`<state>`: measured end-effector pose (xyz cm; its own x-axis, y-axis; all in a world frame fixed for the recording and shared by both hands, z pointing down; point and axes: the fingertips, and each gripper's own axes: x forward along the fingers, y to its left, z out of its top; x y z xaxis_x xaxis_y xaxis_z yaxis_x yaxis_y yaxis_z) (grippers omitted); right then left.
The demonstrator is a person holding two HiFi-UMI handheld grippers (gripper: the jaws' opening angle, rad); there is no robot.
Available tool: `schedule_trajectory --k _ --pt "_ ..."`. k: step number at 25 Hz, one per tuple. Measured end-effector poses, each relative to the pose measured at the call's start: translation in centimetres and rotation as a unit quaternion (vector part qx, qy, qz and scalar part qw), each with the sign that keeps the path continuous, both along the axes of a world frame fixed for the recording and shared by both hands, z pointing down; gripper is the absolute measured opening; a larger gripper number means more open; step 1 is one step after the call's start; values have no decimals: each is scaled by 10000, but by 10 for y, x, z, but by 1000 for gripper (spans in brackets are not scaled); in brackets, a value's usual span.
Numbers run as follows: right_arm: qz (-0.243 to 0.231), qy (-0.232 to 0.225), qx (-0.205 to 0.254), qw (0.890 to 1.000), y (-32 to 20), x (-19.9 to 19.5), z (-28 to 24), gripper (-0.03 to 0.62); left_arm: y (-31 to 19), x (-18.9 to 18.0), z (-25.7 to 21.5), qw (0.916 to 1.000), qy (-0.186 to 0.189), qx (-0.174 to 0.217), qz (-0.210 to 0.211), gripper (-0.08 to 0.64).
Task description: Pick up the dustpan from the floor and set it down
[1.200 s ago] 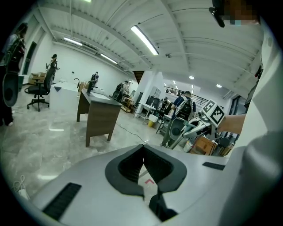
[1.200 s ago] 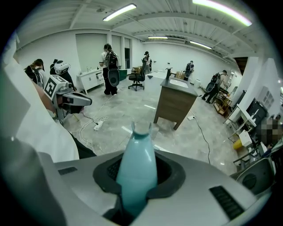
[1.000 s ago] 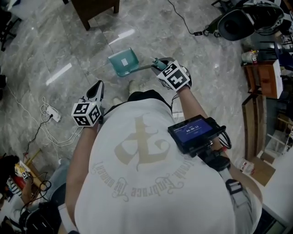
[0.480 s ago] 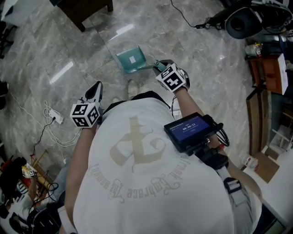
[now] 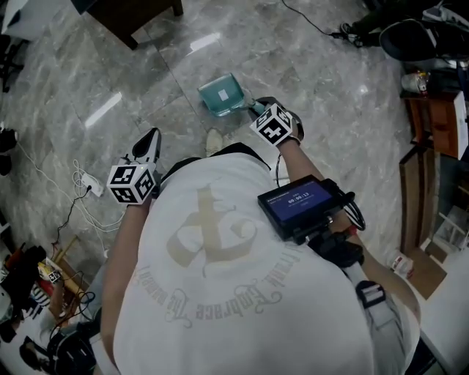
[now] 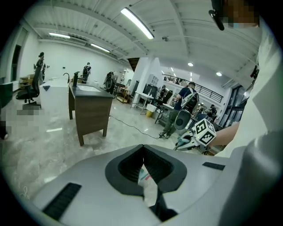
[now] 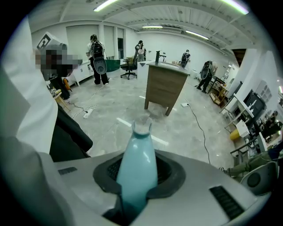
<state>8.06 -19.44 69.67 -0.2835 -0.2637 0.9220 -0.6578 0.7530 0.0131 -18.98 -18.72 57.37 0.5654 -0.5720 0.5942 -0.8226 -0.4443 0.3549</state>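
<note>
A teal dustpan [image 5: 222,93] hangs low over the grey marble floor in front of the person's shoe [image 5: 213,140]; whether it touches the floor I cannot tell. Its handle runs back into my right gripper [image 5: 259,110], which is shut on it. In the right gripper view the teal handle [image 7: 137,165] stands clamped between the dark pads, pointing steeply down. My left gripper [image 5: 150,144] hovers apart at the person's left side, its jaws shut with the tips together. Behind the tips a pale patch with coloured marks [image 6: 148,187] shows in the slit; what it is I cannot tell.
A dark wooden desk [image 5: 135,15] stands beyond the dustpan, also seen as a brown cabinet [image 7: 164,88]. A power strip with white cables [image 5: 86,184] lies at the left. Black equipment [image 5: 425,36] and wooden shelves [image 5: 432,121] crowd the right side. A screen [image 5: 299,206] hangs on the person's chest.
My right gripper has sunk toward the floor with the dustpan, which now looks smaller and further right in the head view. The left gripper has drifted slightly left.
</note>
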Motion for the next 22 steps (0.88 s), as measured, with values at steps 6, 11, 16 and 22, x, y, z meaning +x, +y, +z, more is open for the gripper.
schedule_trajectory --k 6,11,16,22 --pt "-227 27 -9 9997 7 -4 10 95 11 -8 -5 9999 -22 30 -136 12" --pt "-217 14 -67 9997 9 -5 16 95 17 -11 -8 9997 -38 15 -239 12" --pt "-140 -29 -101 9998 8 -10 21 95 23 -11 -16 9997 11 -47 -242 12" --pt "-147 -5 -75 9999 8 -15 27 95 38 -22 -26 9991 -95 -98 -411 12"
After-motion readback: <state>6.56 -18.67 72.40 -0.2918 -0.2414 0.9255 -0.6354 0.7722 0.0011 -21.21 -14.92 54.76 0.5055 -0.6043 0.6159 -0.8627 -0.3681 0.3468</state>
